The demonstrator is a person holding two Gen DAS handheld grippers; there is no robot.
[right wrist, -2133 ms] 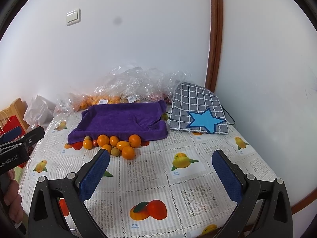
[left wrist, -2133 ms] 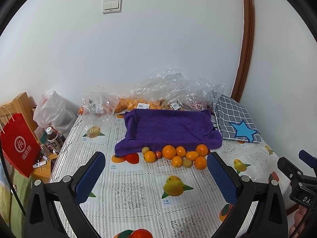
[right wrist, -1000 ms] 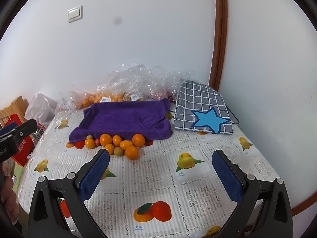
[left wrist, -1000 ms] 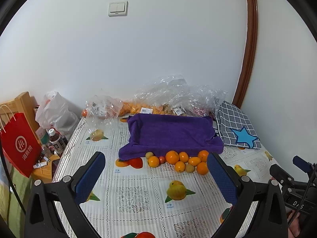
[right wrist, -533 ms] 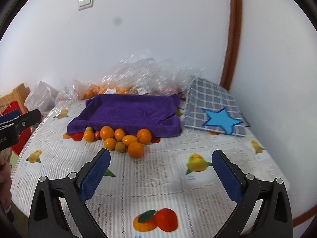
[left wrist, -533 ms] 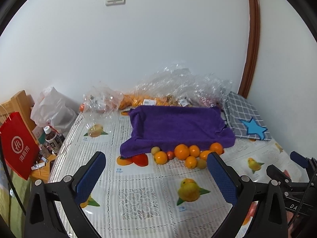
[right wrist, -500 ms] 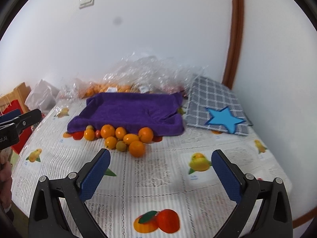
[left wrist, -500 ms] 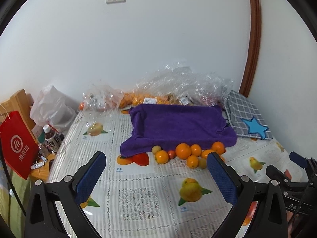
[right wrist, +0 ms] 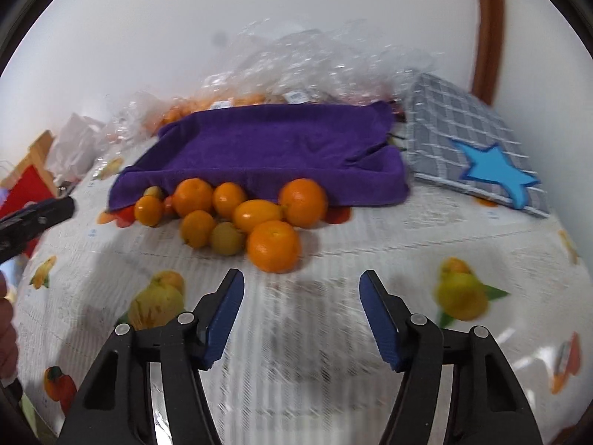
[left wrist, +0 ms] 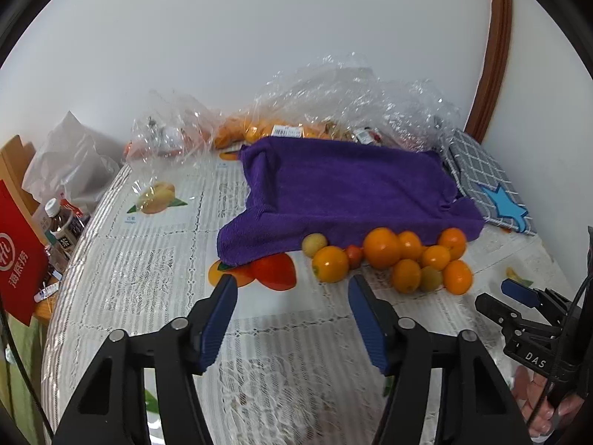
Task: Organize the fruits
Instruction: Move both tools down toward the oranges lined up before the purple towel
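Fruits (left wrist: 393,261) hug towel (left wrist: 348,193) edge, claws apart.

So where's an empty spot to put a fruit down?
On the tablecloth in front of the fruit pile, and left of the purple towel. Crowded along the towel's front edge and by the plastic bags behind.

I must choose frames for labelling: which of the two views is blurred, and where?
Left wrist view: sharp, the oranges crisp, only fisheye bending at the edges. Right wrist view: motion blur, strongest on the tablecloth and plastic bags.
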